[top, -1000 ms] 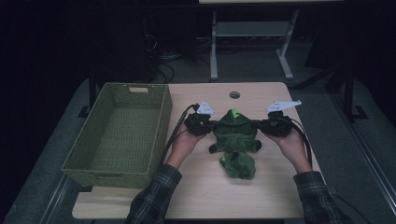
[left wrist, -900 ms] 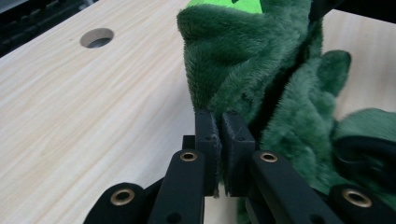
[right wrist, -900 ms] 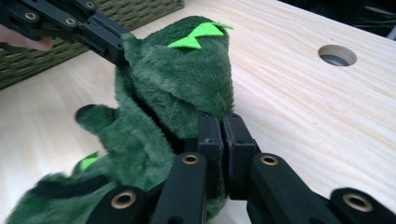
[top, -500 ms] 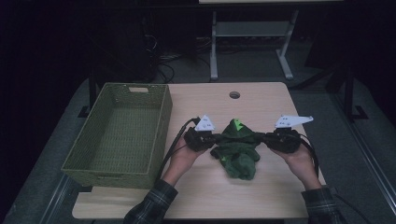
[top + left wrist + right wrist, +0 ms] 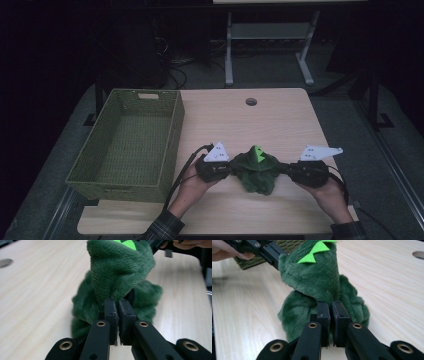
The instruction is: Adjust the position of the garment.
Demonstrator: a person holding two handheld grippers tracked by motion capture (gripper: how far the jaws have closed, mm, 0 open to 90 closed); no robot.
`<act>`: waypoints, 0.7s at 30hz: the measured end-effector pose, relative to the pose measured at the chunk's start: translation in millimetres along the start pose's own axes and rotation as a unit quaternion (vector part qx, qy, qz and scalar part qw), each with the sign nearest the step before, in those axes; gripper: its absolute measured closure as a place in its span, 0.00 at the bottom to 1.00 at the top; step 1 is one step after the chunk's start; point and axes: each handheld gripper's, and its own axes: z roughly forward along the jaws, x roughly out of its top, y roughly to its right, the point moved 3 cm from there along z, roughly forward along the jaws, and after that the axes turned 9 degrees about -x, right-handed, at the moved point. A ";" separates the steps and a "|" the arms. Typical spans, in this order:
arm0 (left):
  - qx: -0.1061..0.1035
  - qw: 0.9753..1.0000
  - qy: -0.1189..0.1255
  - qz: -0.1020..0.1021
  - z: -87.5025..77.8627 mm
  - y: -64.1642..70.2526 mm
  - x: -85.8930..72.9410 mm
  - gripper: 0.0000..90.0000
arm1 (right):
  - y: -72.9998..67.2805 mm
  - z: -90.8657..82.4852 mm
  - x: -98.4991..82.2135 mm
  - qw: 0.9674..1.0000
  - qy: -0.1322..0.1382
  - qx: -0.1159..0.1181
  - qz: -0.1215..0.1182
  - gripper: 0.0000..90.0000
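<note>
A dark green plush garment (image 5: 257, 171) with bright green felt spikes (image 5: 258, 152) hangs bunched between the two grippers near the table's front edge, its lower part resting on the wood. My left gripper (image 5: 229, 168) pinches its left side, jaws shut on the fleece (image 5: 117, 280). My right gripper (image 5: 286, 170) pinches the right side, jaws shut on the same plush (image 5: 317, 277). In the right gripper view the left gripper (image 5: 277, 255) shows at the top left, gripping the far edge. The spikes (image 5: 312, 251) point up.
A green woven basket (image 5: 131, 142) stands empty on the table's left side, close to the left hand. The light wooden table (image 5: 240, 120) has a round cable hole (image 5: 251, 101) at the back. A metal stand (image 5: 267, 45) is behind the table.
Both hands have pulled the plush toward the table's front edge and a little lower. The grips on it have not changed.
</note>
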 end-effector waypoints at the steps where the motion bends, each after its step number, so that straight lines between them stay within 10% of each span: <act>1: -0.002 1.000 -0.005 0.002 1.8 2.7 -2.3 0.96 | -2.2 -1.1 -3.2 1.000 0.002 0.005 0.002 0.95; 21: -0.036 0.997 -0.062 0.010 34.4 25.4 -34.1 0.95 | -23.3 4.2 -55.5 0.997 -0.076 0.007 -0.018 0.92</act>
